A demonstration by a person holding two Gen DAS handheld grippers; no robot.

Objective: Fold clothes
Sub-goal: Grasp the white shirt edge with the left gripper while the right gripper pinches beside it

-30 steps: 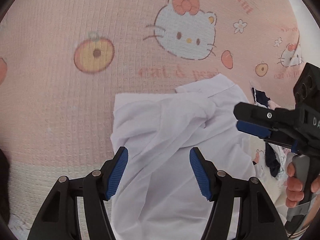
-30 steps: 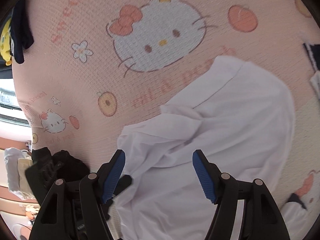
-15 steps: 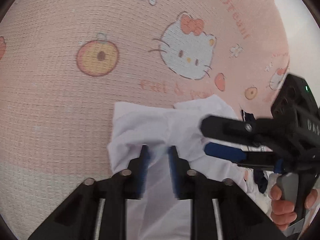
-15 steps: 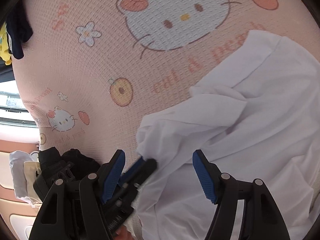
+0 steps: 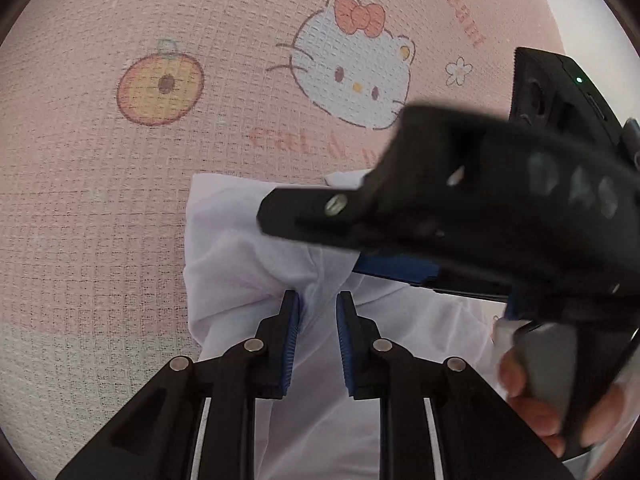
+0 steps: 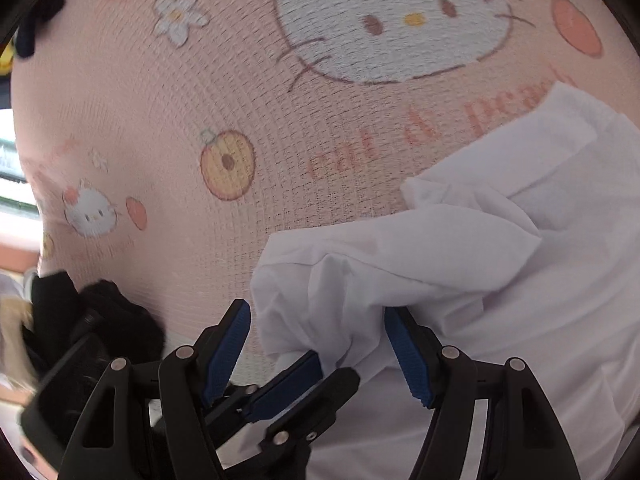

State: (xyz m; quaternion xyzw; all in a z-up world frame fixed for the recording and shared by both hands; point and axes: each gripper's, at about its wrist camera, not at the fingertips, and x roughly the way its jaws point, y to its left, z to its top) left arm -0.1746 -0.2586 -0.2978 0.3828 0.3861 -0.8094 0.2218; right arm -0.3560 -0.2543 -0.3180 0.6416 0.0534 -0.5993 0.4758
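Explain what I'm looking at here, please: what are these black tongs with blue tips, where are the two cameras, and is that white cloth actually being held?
There is no robot: a person holds a two-finger gripper in each hand, and each gripper carries a fisheye camera looking along its fingers. In the left wrist view, the left gripper comes up from the bottom edge; its blue pads have just closed and pinch a bunched fold of the white garment. The big blurred black shape crossing that picture is the right gripper, with fingers of the person's hand on its handle. In the right wrist view, the right gripper stands open around the same bunched cloth, not gripping it; the left gripper shows low between its fingers. The garment lies on a pink cartoon-cat blanket. Dark clothes lie at the left.
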